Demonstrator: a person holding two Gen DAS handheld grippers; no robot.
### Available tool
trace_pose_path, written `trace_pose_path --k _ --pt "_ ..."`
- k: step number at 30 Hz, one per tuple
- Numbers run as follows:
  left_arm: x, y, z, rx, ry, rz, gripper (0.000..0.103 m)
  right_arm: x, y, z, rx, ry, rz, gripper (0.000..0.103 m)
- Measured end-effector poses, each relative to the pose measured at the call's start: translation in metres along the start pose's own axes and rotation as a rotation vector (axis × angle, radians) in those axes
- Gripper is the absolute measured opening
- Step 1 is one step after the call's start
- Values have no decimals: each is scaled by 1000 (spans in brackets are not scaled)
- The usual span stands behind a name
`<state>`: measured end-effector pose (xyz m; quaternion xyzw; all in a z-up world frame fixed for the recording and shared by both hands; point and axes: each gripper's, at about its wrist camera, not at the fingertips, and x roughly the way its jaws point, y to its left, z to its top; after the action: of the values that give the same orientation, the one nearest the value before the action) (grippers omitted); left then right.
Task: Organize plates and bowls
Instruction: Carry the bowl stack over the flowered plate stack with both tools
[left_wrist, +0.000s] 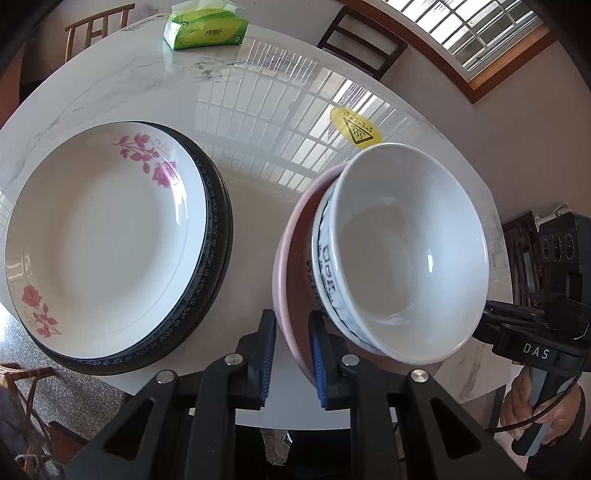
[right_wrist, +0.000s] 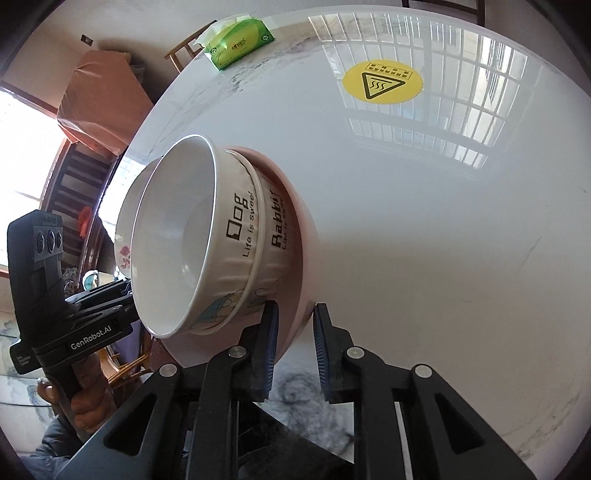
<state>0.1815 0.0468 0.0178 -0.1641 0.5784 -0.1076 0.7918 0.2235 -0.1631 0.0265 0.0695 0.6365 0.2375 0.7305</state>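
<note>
A nest of three bowls is in both views: a white "Dog" bowl (left_wrist: 410, 251) (right_wrist: 221, 236) inside a "Rabbit" bowl (right_wrist: 275, 236), inside a pink bowl (left_wrist: 291, 266) (right_wrist: 301, 280). My left gripper (left_wrist: 293, 354) has its jaws around the pink bowl's rim on one side. My right gripper (right_wrist: 295, 347) has its jaws around the rim on the opposite side. The nest looks tilted, above the white marble table (left_wrist: 258, 206). A stack of plates, a white rose plate (left_wrist: 99, 240) on top of dark-rimmed ones (left_wrist: 218, 236), sits on the table's left.
A green tissue pack (left_wrist: 205, 31) (right_wrist: 240, 44) lies at the table's far edge. A yellow heat-warning sticker (left_wrist: 356, 127) (right_wrist: 382, 81) is on the table beyond the bowls. Chairs (left_wrist: 364, 42) stand around the table. The table's near edge is just below the grippers.
</note>
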Motion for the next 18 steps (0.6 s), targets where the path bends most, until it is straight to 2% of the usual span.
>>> trace_pose_path --k 8,18 --pt "-1 -9 -3 5 -6 7 18 0 -11 -6 37 -31 40 18" --pt "-28 -14 -2 9 -64 19 18 -16 -13 -12 48 -87 92 19"
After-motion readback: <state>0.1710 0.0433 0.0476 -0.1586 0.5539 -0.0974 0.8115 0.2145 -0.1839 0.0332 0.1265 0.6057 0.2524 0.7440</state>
